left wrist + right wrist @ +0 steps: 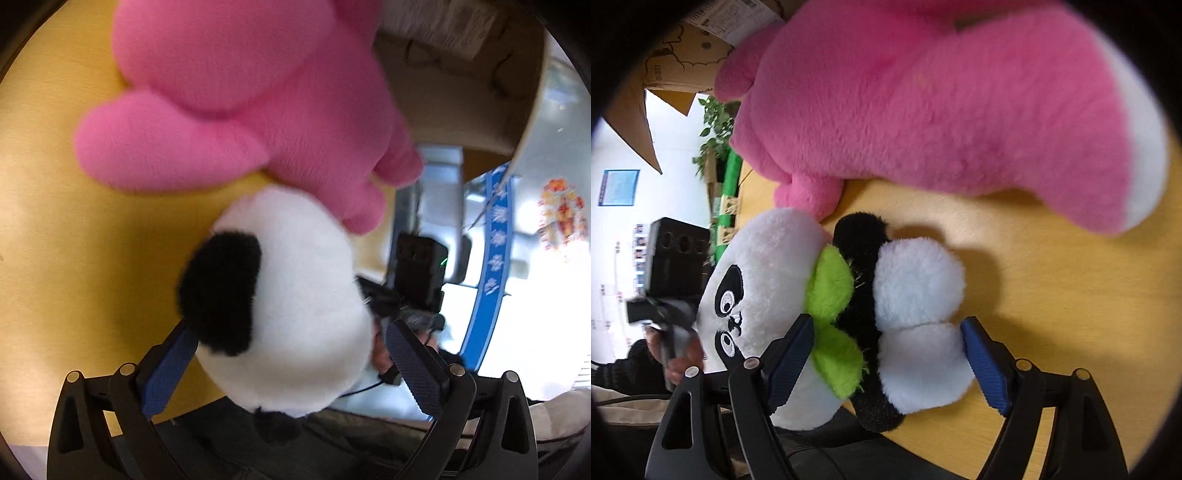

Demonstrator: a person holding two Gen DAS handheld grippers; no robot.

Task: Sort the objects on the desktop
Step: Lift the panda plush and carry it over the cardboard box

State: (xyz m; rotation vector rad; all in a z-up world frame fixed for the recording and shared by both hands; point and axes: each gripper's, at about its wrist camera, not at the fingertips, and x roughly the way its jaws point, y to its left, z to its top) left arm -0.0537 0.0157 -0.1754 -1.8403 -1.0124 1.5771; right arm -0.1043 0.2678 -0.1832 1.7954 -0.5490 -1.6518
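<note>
The yellow tabletop (1071, 280) carries two soft toys close to its near edge: a large pink plush (923, 110) lying across the far side, and a smaller panda plush (768, 280) just in front of it, its head touching one pink limb. Both tools come at the panda from opposite ends. The left gripper (291, 363) has its fingers spread wide around the panda's head, and whether the pads press the fur cannot be told. The right gripper (886, 354) straddles the white body and green scarf (831, 291), fingers wide and not visibly pressing. A good grasp probably means settling deeper so the pads meet the firm middle, not loose fur, and squeezing evenly. Keep clear of the pink plush while lifting.
</note>
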